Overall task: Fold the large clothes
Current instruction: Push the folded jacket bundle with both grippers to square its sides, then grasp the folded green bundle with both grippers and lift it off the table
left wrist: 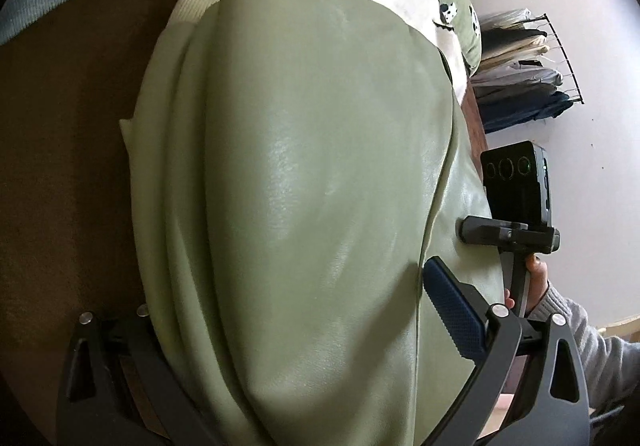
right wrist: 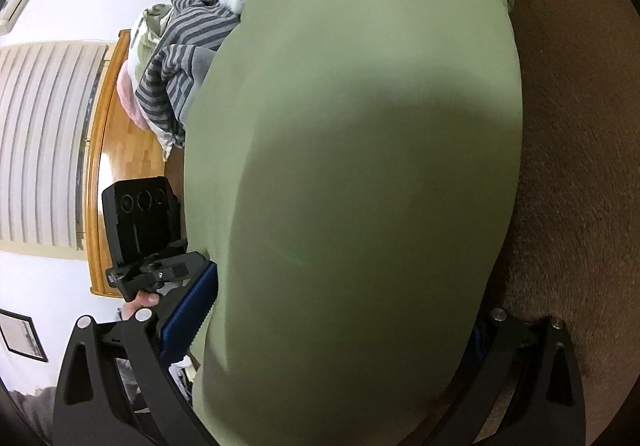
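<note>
Both claws (left wrist: 280, 330) (right wrist: 332, 330) grip green jacket (left wrist: 304, 165); brown bedspread (left wrist: 60, 185) beneath

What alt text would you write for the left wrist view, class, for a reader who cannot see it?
A glossy pale green leather-look jacket fills the frame, lying on a brown fuzzy surface between the left gripper's spread fingers. The other handheld gripper rests at the jacket's right edge, with a rack of hanging clothes beyond.

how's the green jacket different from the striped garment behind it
The green jacket is plain pale green with a smooth, slightly shiny surface; the striped garment has grey and dark bands and looks like soft knit. The jacket lies spread out, running between the claw's fingers, while the striped garment sits crumpled in a heap. Both lie on the brown surface.
</note>
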`<act>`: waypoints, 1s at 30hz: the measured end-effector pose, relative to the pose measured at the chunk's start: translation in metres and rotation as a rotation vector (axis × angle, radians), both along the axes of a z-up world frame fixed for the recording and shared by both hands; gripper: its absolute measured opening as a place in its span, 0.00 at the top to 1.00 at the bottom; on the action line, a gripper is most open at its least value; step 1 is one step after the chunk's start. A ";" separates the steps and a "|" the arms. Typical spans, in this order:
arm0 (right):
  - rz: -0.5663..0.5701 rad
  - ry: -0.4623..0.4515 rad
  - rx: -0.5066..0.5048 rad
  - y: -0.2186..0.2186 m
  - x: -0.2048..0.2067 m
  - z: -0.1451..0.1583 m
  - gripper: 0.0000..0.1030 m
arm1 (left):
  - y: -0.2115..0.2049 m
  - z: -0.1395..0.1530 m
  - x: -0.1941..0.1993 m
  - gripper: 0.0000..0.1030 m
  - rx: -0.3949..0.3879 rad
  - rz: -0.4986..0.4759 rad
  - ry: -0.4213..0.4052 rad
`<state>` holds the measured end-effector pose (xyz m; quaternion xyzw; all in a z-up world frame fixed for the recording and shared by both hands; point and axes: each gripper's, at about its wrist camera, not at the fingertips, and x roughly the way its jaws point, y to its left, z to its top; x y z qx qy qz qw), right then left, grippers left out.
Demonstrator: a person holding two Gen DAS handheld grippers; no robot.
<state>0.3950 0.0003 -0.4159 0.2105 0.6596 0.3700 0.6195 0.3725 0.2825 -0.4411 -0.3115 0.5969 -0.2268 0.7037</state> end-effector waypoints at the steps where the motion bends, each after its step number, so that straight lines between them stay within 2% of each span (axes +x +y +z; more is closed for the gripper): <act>1: -0.003 -0.017 -0.012 0.001 -0.002 0.001 0.06 | -0.001 -0.001 0.001 0.09 0.004 -0.001 0.004; 2: -0.011 -0.033 -0.037 0.000 -0.004 0.003 0.09 | -0.001 -0.001 0.001 0.12 0.010 -0.005 0.008; 3: -0.009 -0.056 -0.065 0.000 -0.006 0.005 0.17 | 0.000 -0.001 0.001 0.17 0.028 -0.008 0.018; 4: -0.010 -0.082 -0.090 -0.001 -0.009 0.007 0.25 | -0.004 -0.001 0.006 0.30 0.045 -0.002 0.026; 5: -0.016 -0.106 -0.102 -0.001 -0.012 0.009 0.27 | -0.004 0.000 0.008 0.42 0.064 0.009 0.030; 7: -0.018 -0.140 -0.116 0.000 -0.015 0.012 0.34 | 0.000 0.000 0.003 0.49 0.072 0.043 0.025; 10: -0.031 -0.186 -0.120 -0.001 -0.020 0.018 0.43 | -0.012 0.011 0.001 0.57 0.166 0.058 -0.028; 13: -0.039 -0.204 -0.104 -0.002 -0.022 0.024 0.51 | -0.024 0.021 -0.001 0.62 0.243 0.077 -0.076; 19: -0.012 -0.250 -0.078 0.005 -0.026 0.043 0.63 | -0.022 0.032 -0.002 0.75 0.236 0.103 -0.104; 30: -0.009 -0.280 -0.029 0.006 -0.039 0.075 0.69 | -0.035 0.054 -0.013 0.79 0.291 0.071 -0.137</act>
